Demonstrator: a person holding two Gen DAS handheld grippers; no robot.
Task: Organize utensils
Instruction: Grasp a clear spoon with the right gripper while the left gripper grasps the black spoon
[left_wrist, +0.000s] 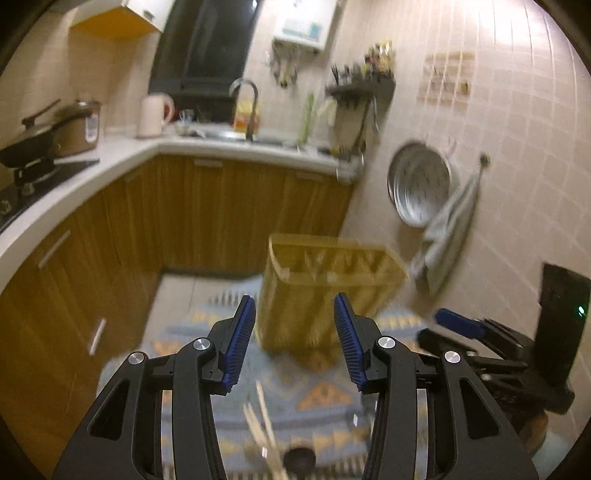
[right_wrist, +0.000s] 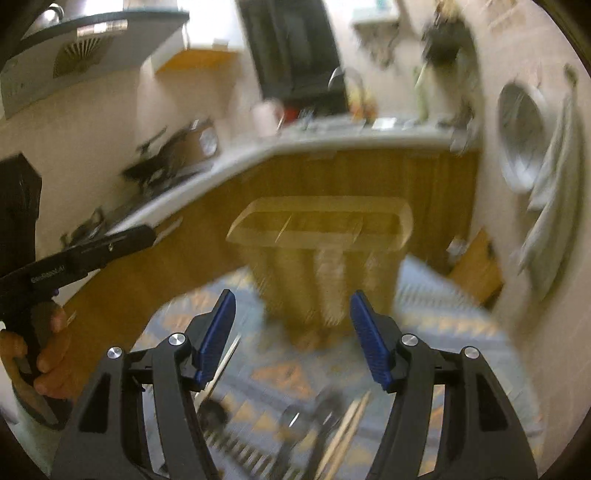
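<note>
You are at the start, both your left gripper (left_wrist: 295, 339) and right gripper (right_wrist: 293, 338) spread wide and empty above the mat (left_wrist: 317, 398), so next lower one onto the chopsticks (left_wrist: 264, 428) lying before the divided holder (right_wrist: 321, 225).

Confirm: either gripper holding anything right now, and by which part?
Nothing is held. The left gripper and right gripper are both open with empty gaps. The chopsticks and other utensils lie on the patterned mat below.
</note>
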